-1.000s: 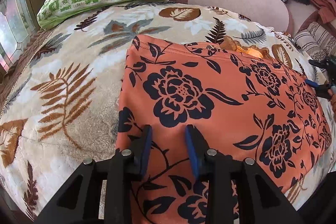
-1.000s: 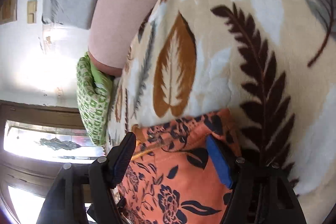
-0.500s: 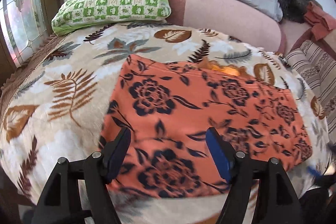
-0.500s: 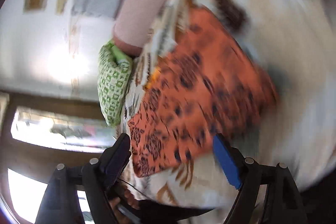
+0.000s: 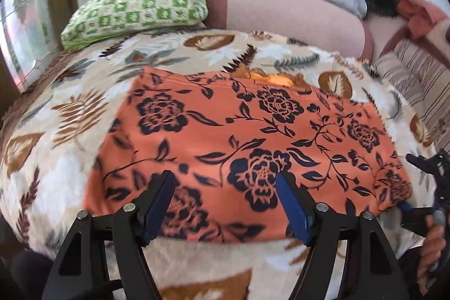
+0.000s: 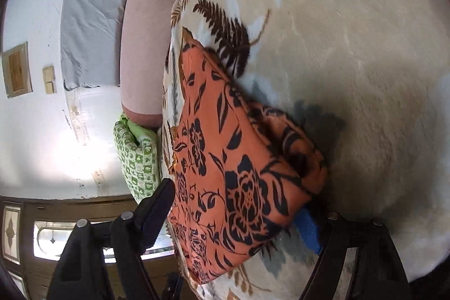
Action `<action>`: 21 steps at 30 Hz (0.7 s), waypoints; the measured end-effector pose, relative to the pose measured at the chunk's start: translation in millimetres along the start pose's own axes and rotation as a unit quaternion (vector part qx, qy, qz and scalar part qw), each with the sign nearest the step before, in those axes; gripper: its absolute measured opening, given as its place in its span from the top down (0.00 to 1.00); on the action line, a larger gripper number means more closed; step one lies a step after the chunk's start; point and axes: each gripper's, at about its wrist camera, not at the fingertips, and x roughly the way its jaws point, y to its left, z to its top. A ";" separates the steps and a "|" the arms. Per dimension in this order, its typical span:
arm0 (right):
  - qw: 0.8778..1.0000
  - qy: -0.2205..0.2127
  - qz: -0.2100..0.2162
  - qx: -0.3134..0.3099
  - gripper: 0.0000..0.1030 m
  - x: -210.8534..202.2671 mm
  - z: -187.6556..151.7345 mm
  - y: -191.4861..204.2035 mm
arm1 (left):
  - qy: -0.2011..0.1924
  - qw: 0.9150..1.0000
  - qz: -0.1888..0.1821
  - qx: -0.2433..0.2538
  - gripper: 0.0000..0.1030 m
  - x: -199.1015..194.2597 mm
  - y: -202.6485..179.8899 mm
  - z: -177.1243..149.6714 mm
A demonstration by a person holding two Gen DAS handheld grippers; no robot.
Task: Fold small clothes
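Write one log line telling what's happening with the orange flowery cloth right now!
orange flowery cloth: flat on leaf blanket | left hand-held gripper: open, empty | right hand-held gripper: open at cloth corner

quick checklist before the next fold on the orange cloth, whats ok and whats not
1. Cloth lies flat on the blanket: ok, no big wrinkles show.
2. Left gripper open and empty: ok, its jaws have just opened and nothing is pinched.
3. Right gripper at the cloth corner: ok, jaws straddle the corner, one finger partly under it.
4. Right gripper gripping: not ok, jaws stand apart.
5. Cloth edges line up: cannot tell, the far edge shows a lighter layer peeking out.
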 end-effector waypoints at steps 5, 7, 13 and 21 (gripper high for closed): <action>0.999 -0.005 -0.004 -0.045 0.30 2.1 -0.2 17.2 | 0.009 1.000 0.015 0.007 0.28 32.4 -9.0 14.1; 0.999 0.001 -0.037 -0.037 0.30 11.9 0.5 14.3 | 0.043 0.999 0.021 0.018 0.28 55.5 -11.4 11.4; 0.998 -0.009 -0.029 -0.058 0.29 7.4 -1.4 24.6 | 0.010 1.000 0.017 0.012 0.28 45.7 -7.3 13.3; 0.995 0.010 -0.066 -0.068 0.81 29.8 -1.1 22.7 | 0.058 0.997 0.012 0.054 0.24 58.3 -13.9 17.9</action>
